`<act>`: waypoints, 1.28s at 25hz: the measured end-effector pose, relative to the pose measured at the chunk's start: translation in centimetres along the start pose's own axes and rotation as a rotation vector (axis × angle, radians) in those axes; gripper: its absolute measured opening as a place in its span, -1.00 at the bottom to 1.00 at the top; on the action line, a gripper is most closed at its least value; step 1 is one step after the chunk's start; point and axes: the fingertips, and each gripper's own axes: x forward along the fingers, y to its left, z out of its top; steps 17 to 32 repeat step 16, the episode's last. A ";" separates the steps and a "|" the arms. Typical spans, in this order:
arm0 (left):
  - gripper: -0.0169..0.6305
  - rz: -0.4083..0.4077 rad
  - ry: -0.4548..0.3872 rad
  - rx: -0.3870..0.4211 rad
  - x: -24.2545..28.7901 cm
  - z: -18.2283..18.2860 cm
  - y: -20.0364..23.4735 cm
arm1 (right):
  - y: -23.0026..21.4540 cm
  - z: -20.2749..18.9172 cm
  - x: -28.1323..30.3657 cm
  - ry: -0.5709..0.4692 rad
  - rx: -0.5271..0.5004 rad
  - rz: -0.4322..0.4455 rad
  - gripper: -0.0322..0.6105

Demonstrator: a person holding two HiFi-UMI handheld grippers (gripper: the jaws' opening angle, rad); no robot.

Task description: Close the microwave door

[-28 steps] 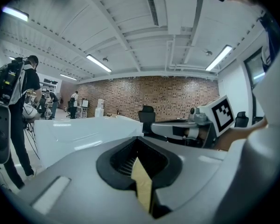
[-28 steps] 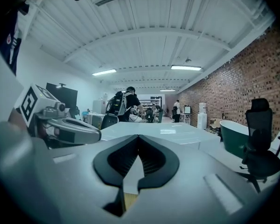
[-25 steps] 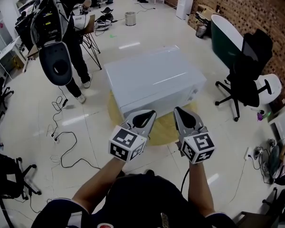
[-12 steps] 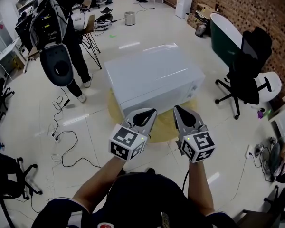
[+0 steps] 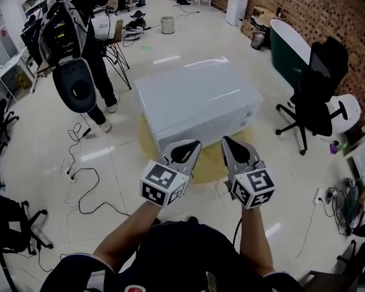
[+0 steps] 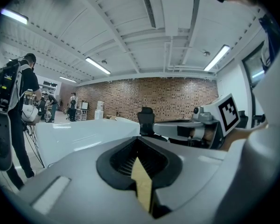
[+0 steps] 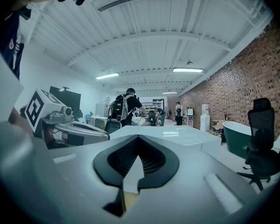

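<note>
A white microwave (image 5: pixel 194 99) sits on a low round wooden table (image 5: pixel 212 160), seen from above in the head view; its front face toward me looks flush, with no door standing out. My left gripper (image 5: pixel 193 145) and right gripper (image 5: pixel 226 140) hover side by side just in front of it, both shut and holding nothing. In the left gripper view the jaws (image 6: pixel 139 139) meet at their tips, with the microwave (image 6: pixel 84 134) beyond and the right gripper (image 6: pixel 196 127) beside. The right gripper view shows its jaws (image 7: pixel 138 138) closed, the microwave (image 7: pixel 172 134) ahead, and the left gripper (image 7: pixel 70 127) to the left.
A person with a large backpack (image 5: pixel 73 47) stands at the far left near a stool. A black office chair (image 5: pixel 319 102) and a dark green tub (image 5: pixel 289 44) stand to the right by a brick wall. Cables (image 5: pixel 79 175) lie on the floor at left.
</note>
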 end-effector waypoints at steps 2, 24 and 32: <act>-0.91 0.001 0.000 0.000 0.1 0.1 0.0 | -0.1 0.1 0.0 -0.001 -0.001 0.002 -0.90; -0.91 0.001 0.002 0.001 0.0 -0.1 -0.2 | 0.2 0.3 -0.1 0.001 -0.013 0.012 -0.90; -0.91 0.001 0.002 0.001 0.0 -0.1 -0.2 | 0.2 0.3 -0.1 0.001 -0.013 0.012 -0.90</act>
